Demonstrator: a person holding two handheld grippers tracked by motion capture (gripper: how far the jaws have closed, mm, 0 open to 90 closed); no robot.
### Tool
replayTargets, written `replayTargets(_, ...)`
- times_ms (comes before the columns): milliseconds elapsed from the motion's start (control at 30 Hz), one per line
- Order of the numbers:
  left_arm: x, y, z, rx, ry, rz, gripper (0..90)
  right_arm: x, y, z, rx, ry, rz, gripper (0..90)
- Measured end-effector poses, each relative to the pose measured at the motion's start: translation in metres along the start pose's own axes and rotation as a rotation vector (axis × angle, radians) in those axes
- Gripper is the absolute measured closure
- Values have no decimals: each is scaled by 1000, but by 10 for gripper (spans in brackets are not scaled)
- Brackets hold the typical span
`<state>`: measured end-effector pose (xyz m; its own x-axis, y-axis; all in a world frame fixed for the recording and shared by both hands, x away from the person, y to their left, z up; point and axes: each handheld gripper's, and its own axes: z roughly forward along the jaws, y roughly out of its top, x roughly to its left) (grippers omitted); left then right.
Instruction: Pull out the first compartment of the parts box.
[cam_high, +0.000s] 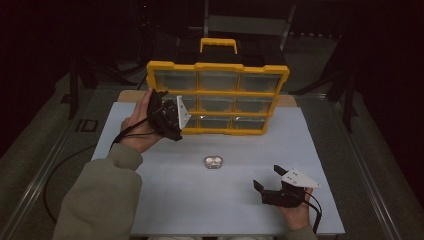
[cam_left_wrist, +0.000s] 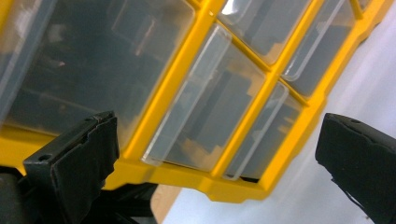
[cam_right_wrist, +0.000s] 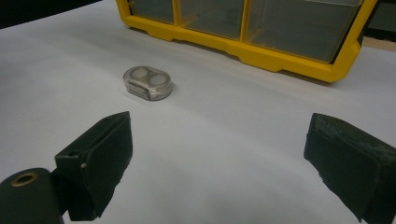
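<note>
Facing a yellow-framed organizer (cam_high: 218, 97) of clear plastic drawers, left gripper (cam_high: 169, 119) spread wide, empty; right gripper (cam_high: 272, 181) likewise, near oval transparent case (cam_high: 213, 162).

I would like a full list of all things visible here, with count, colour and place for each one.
drawer cabinet: 1, yellow frame with clear drawers and a yellow handle, at the far middle of the table.
small case: 1, clear, oval, two round parts inside, at the table centre.
table: 1, pale grey-blue top.
left gripper: 1, black, open, raised near the cabinet's lower left corner.
right gripper: 1, black, open, low at the near right.
sleeve: 1, olive, near left.
</note>
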<state>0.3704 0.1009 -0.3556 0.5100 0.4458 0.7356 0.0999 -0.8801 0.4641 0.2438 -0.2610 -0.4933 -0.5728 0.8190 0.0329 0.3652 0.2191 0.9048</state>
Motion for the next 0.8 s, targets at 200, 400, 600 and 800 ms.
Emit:
replayTargets(200, 3, 7, -1, 34, 56, 97, 1, 0, 0, 1, 4, 0, 0, 83)
replayTargets(400, 9, 14, -2, 64, 119, 190, 2, 1, -1, 1, 3, 4, -1, 83)
replayTargets(600, 16, 17, 0, 69, 160, 205, 1, 1, -1, 1, 5, 6, -1, 83)
replayTargets(800, 19, 19, 4, 79, 223, 238, 1, 1, -1, 2, 5, 8, -4, 83)
